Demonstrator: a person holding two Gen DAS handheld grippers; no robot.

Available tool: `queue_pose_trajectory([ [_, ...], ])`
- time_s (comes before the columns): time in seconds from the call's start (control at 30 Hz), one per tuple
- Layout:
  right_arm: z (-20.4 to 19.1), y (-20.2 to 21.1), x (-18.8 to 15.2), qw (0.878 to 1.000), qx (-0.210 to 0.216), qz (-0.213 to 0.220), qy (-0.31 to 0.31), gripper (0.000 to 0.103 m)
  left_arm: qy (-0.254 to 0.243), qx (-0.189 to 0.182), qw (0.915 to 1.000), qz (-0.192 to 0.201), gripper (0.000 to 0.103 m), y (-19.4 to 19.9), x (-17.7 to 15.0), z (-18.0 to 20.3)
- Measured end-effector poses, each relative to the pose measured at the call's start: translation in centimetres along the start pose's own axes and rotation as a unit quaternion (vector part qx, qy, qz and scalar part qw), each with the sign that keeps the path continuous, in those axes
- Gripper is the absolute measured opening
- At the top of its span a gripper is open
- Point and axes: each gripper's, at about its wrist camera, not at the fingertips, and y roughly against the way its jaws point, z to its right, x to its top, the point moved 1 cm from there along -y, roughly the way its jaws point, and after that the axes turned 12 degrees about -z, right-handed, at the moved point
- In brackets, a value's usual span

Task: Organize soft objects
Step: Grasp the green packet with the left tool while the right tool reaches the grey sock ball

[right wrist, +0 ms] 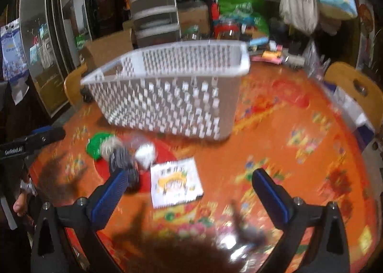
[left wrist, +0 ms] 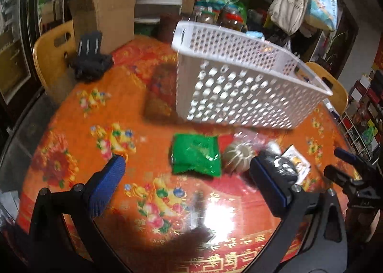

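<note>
A white perforated basket stands on the round table with the orange flowered cloth; it also shows in the right wrist view. In front of it lie a green packet, a beige ribbed pumpkin-like object, a dark striped bundle, a white soft lump and a white printed packet. My left gripper is open and empty, above the cloth just short of the green packet. My right gripper is open and empty, over the white printed packet.
Wooden chairs stand around the table, one more at the right. A black clamp-like thing lies at the far left of the table. Cardboard boxes, drawers, jars and hanging bags crowd the background.
</note>
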Motion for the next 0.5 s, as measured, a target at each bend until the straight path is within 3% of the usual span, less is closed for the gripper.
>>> queue_pose_trajectory([
  [0.17, 0.0, -2.3, -1.2, 1.0, 0.018, -0.023, -0.003, 0.097, 0.02, -0.005, 0.9996, -0.02, 0.103, -2.6, 0.2, -1.3],
  [0.5, -1.7, -4.3, -0.9, 0.999, 0.011, -0.042, 0.022, 0.092, 0.012, 0.003, 0.9989, -0.045, 0.101, -5.7, 1.2, -2.0],
])
